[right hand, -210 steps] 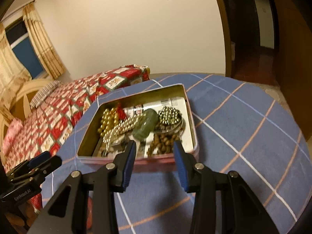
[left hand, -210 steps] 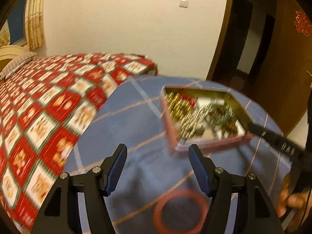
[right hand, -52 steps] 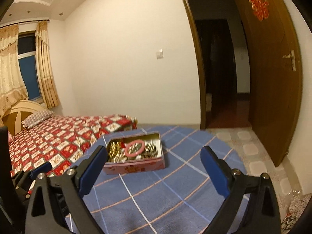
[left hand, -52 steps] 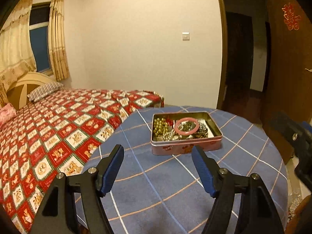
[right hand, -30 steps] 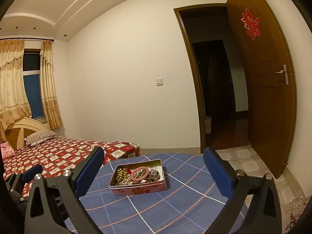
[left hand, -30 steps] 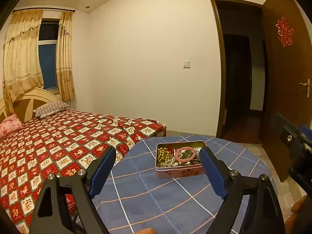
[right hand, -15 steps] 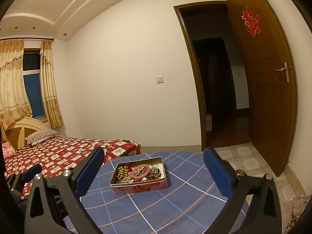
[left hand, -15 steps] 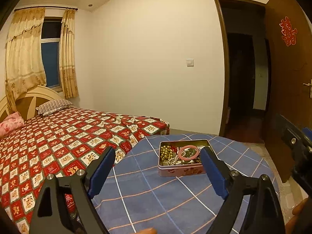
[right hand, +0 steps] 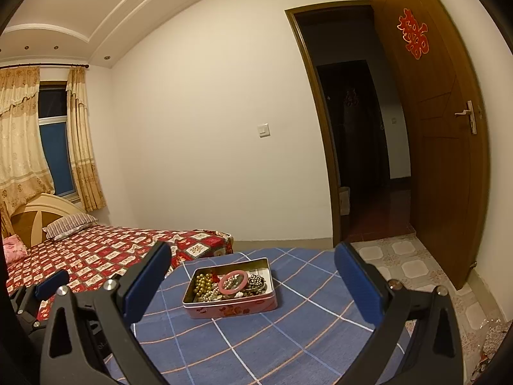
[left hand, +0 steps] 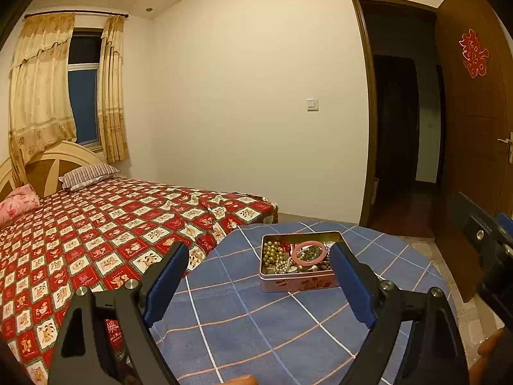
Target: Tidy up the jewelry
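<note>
Bed (left hand: pixel 105 234) under red patchwork cover stood as landmark. Striped pillow (left hand: pixel 86 173) at its head, curtained window (left hand: pixel 83 86) behind. Blue checked tablecloth (left hand: pixel 256 327) at its foot. Open wooden door (right hand: pixel 439 147) beyond, right.

The only thing standing on the round table under its blue checked cloth (left hand: pixel 243 327) is the open pink rectangular metal tin (right hand: pixel 231 308), near the far middle. The cloth lies bare on every side of the tin, widest on the near side, between the tin and both cameras. The tin's top is uncovered and open from above; a pink ring bracelet (right hand: pixel 233 281) lies on top of the bead strings filling it. Left of the tin, the bed with the red patterned quilt (left hand: pixel 96 240) meets the table's edge. Right of the tin, past the table rim, is tiled floor (right hand: pixel 413 266) and an open wooden door (right hand: pixel 449 160).
</note>
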Demonstrator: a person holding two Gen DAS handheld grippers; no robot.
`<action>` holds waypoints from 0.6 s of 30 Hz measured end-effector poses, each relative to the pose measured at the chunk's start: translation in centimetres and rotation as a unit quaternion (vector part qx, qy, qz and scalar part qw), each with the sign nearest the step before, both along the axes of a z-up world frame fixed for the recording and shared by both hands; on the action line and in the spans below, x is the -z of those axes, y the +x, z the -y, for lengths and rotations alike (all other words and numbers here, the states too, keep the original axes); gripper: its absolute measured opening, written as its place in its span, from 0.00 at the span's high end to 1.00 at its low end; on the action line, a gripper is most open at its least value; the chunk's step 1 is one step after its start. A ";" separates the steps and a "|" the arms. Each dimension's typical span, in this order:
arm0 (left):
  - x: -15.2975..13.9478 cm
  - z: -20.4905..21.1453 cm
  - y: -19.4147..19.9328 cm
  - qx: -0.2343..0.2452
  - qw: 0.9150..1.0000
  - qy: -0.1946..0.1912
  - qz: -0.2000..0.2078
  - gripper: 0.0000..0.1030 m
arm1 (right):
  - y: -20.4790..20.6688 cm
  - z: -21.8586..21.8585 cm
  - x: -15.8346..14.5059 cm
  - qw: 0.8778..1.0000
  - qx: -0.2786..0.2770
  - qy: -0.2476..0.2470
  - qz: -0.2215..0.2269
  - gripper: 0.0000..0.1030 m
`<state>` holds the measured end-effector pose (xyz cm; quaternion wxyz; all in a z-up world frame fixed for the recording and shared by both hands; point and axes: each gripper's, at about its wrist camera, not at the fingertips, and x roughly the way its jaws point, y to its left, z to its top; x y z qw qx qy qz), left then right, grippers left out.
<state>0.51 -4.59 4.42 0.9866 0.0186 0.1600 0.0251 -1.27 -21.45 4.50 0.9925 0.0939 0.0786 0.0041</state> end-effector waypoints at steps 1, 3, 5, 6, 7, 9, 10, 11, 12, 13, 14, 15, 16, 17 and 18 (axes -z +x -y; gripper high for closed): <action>0.0 0.0 0.0 0.000 1.000 0.000 0.000 0.13 | 0.0 0.0 0.0 1.000 0.000 0.000 0.000 0.00; 0.0 0.0 0.0 -0.001 1.000 -0.001 0.000 0.13 | 0.1 -0.1 0.0 1.000 -0.001 -0.001 0.000 0.00; 0.0 0.0 0.0 -0.002 1.000 -0.001 0.000 0.13 | 0.0 -0.1 0.1 1.000 -0.001 0.000 -0.001 0.00; 0.0 0.0 -0.1 -0.003 1.000 -0.001 0.000 0.13 | 0.0 -0.1 0.1 1.000 -0.001 0.000 -0.001 0.00; 0.0 0.0 -0.1 -0.004 1.000 -0.001 0.000 0.13 | 0.0 -0.1 0.1 1.000 0.000 0.000 -0.001 0.00; 0.0 -0.1 -0.1 -0.004 1.000 -0.002 0.001 0.13 | 0.1 -0.1 0.0 1.000 0.000 0.002 0.000 0.00; 0.0 -0.1 -0.1 -0.006 1.000 -0.001 0.002 0.13 | 0.1 -0.1 0.0 1.000 0.000 0.002 0.001 0.00; 0.0 -0.1 -0.1 -0.006 1.000 0.000 0.002 0.13 | 0.0 -0.1 0.0 1.000 0.000 0.002 0.001 0.00; 0.0 -0.1 0.0 -0.007 1.000 0.000 0.003 0.13 | 0.0 -0.1 0.0 1.000 0.000 0.001 0.002 0.00; 0.0 -0.1 0.0 -0.008 1.000 0.002 0.005 0.13 | 0.0 -0.2 0.0 1.000 0.000 0.000 0.003 0.00; 0.0 -0.1 0.0 -0.009 1.000 0.002 0.005 0.13 | 0.0 -0.2 0.0 1.000 0.000 0.000 0.003 0.00; -0.1 -0.2 0.1 -0.010 1.000 0.002 0.007 0.13 | 0.0 -0.2 0.0 1.000 -0.001 0.000 0.004 0.00; 0.0 -0.2 0.1 -0.011 1.000 0.000 0.007 0.13 | 0.0 -0.2 0.1 1.000 -0.001 0.001 0.004 0.00; 0.0 -0.2 0.1 -0.011 1.000 0.000 0.007 0.13 | 0.0 -0.2 0.1 1.000 0.001 0.001 0.004 0.00; -0.1 -0.3 0.1 -0.011 1.000 0.000 0.007 0.13 | 0.0 -0.2 0.1 1.000 0.002 0.001 0.003 0.00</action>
